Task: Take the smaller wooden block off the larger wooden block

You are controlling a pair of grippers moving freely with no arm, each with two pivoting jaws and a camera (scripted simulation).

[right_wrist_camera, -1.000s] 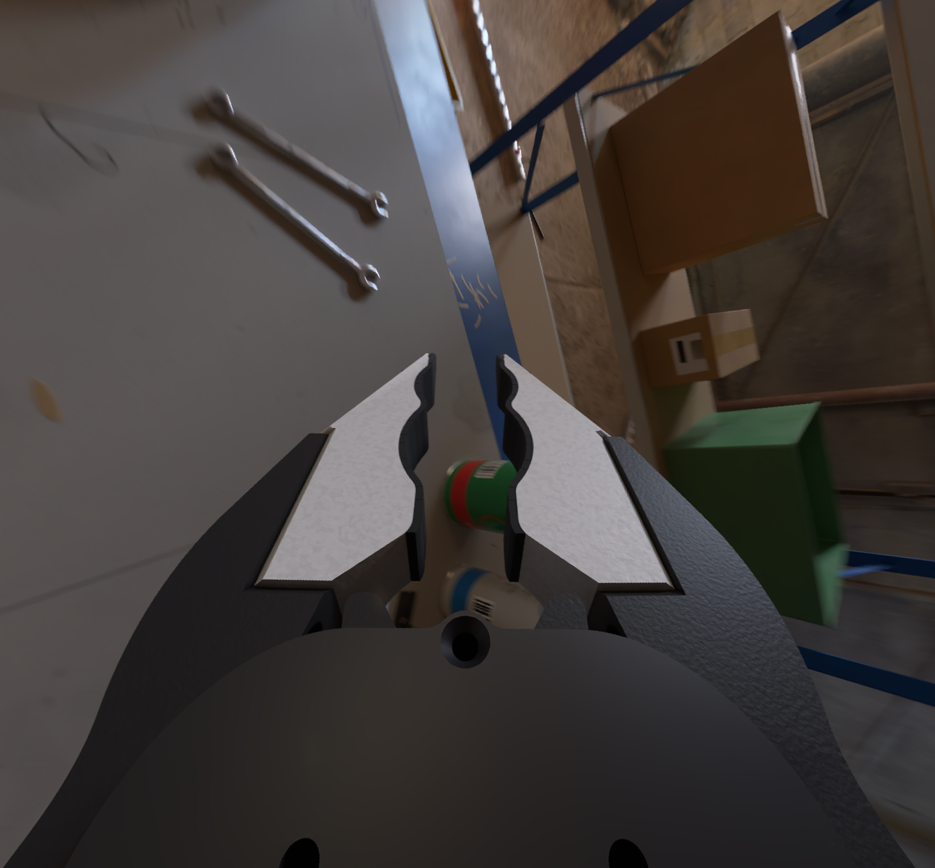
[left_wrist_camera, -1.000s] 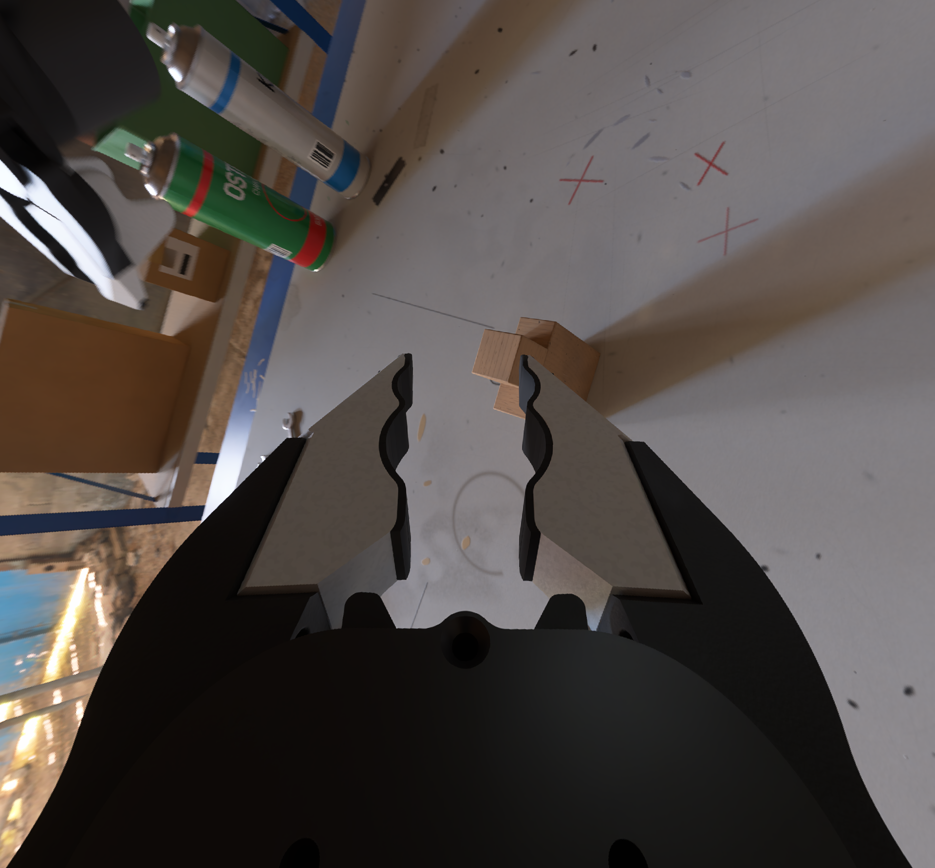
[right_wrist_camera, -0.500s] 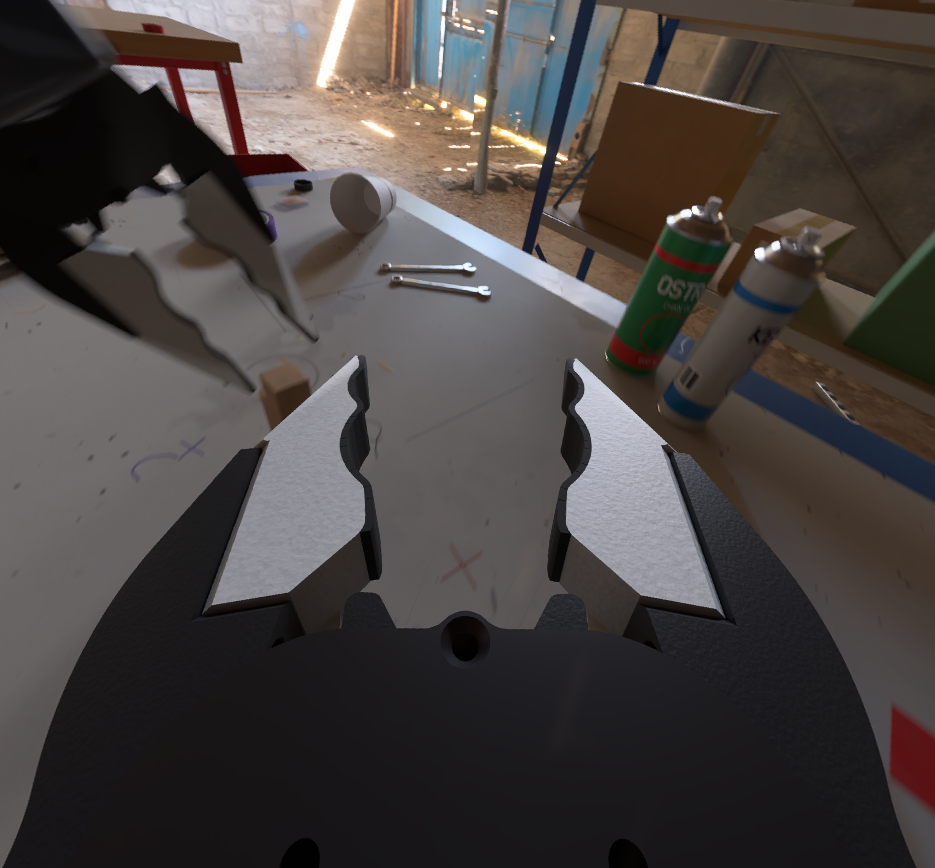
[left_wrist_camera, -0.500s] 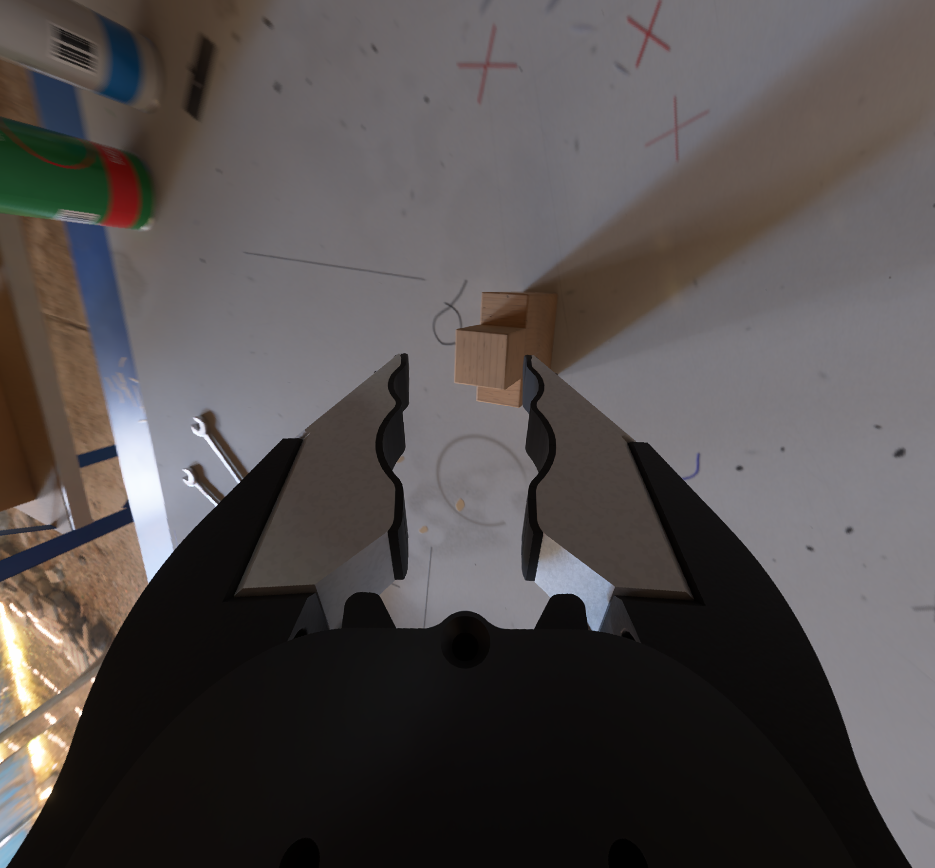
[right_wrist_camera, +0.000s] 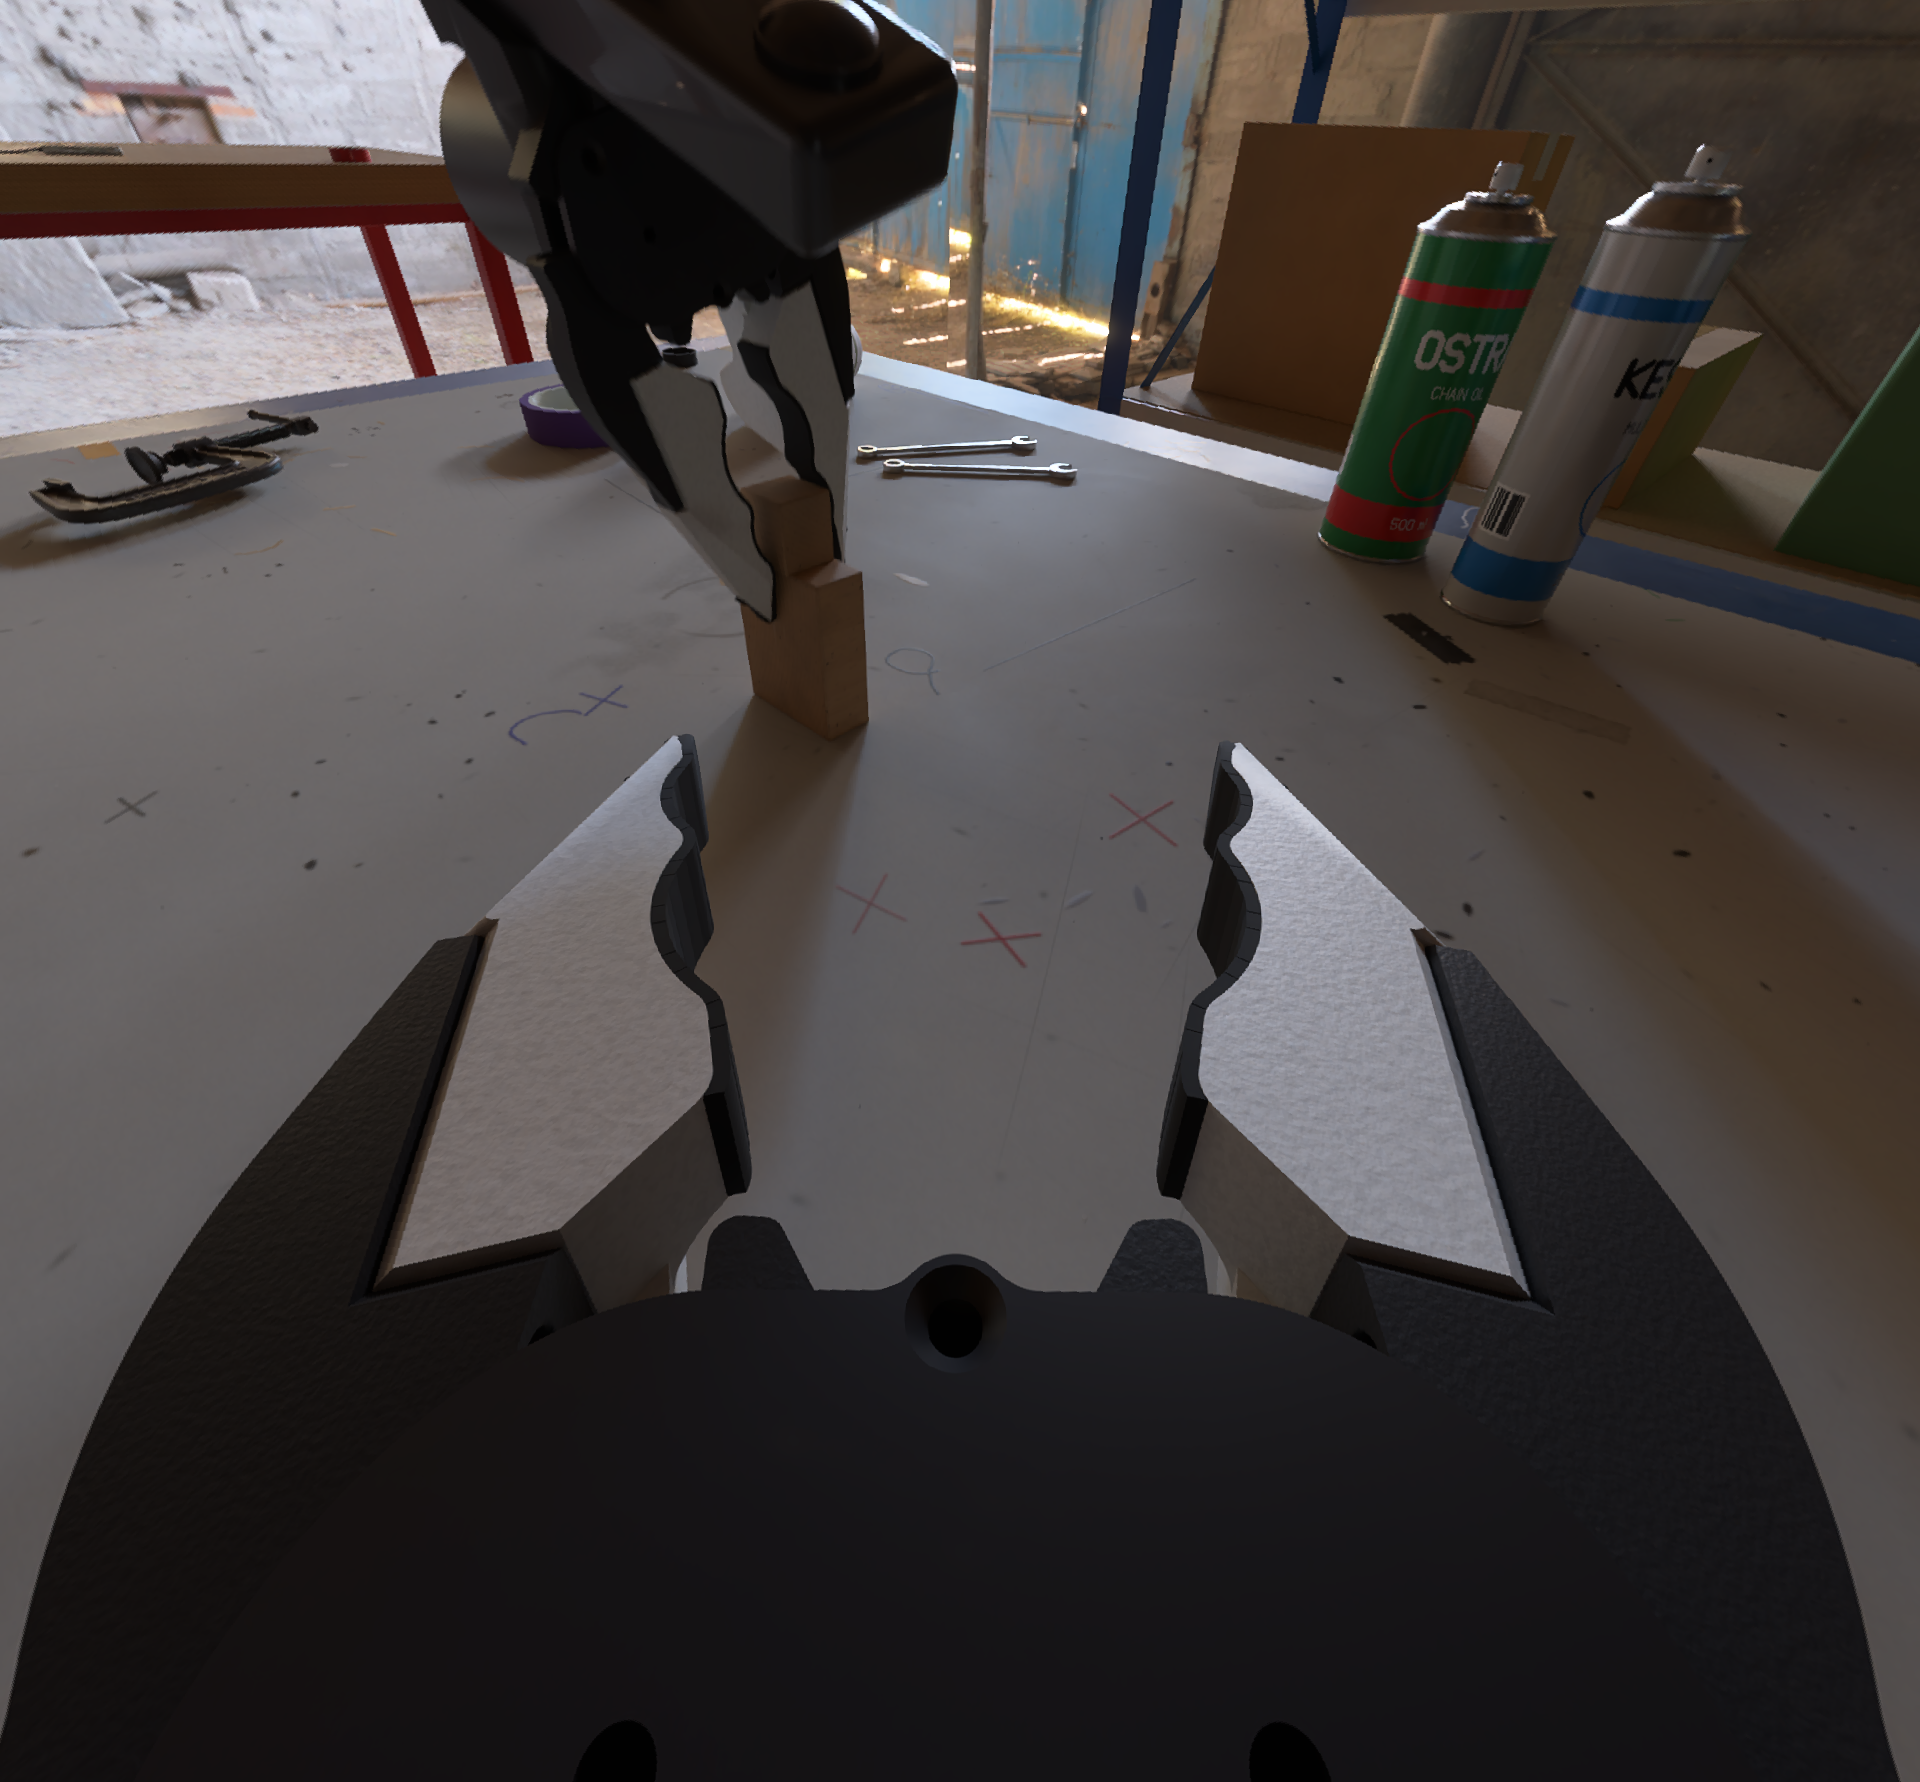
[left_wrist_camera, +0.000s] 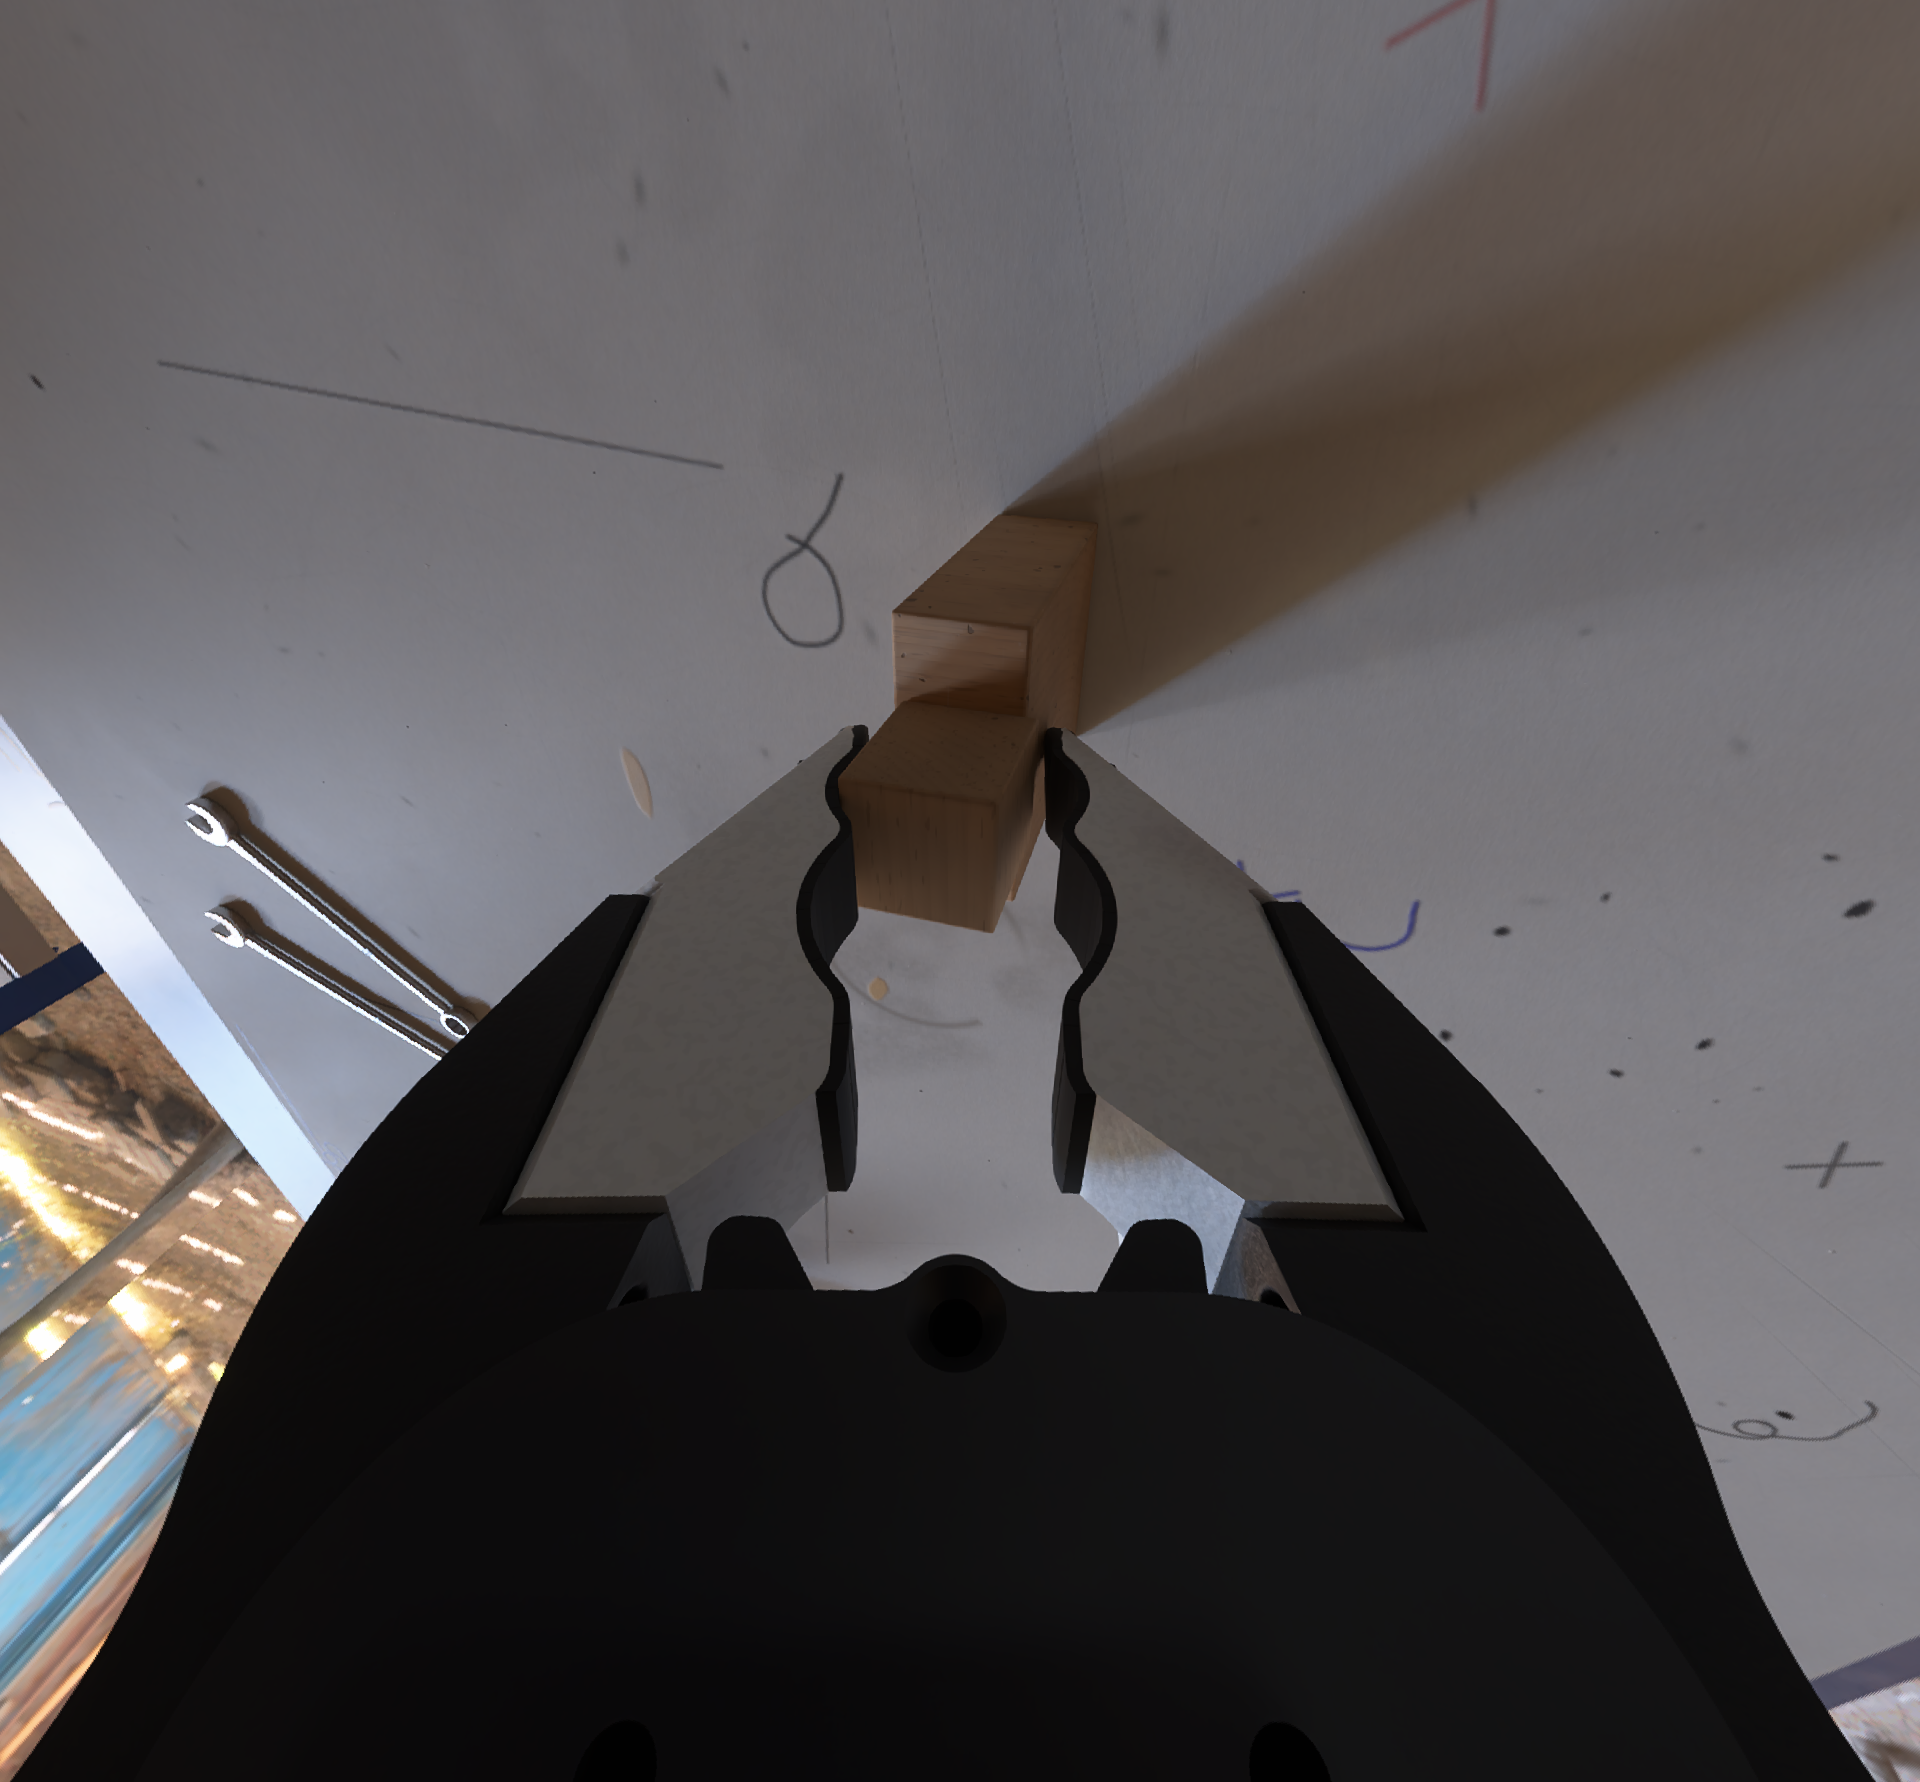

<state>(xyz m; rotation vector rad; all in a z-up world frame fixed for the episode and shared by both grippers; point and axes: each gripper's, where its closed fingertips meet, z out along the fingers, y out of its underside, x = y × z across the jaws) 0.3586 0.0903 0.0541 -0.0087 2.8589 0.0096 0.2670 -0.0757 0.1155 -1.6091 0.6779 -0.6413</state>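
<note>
The smaller wooden block (left_wrist_camera: 935,818) sits on top of the larger wooden block (left_wrist_camera: 977,620), which stands upright on the grey table (left_wrist_camera: 520,174). My left gripper (left_wrist_camera: 951,740) comes down from above, and its fingertips press both sides of the smaller block. In the right wrist view the left gripper (right_wrist_camera: 798,569) holds the smaller block (right_wrist_camera: 788,522), which rests on the larger block (right_wrist_camera: 816,662). My right gripper (right_wrist_camera: 956,766) is open and empty, low over the table and a short way in front of the blocks.
Two wrenches (right_wrist_camera: 966,459) lie behind the blocks and also show in the left wrist view (left_wrist_camera: 322,922). A green spray can (right_wrist_camera: 1439,382) and a white one (right_wrist_camera: 1590,402) stand at the right edge. A black clamp (right_wrist_camera: 156,480) and a purple tape roll (right_wrist_camera: 556,413) lie at the far left.
My left gripper has come down onto the stack and narrowed its jaws onto the smaller block. My right gripper has swung round to face the blocks and has opened wider.
</note>
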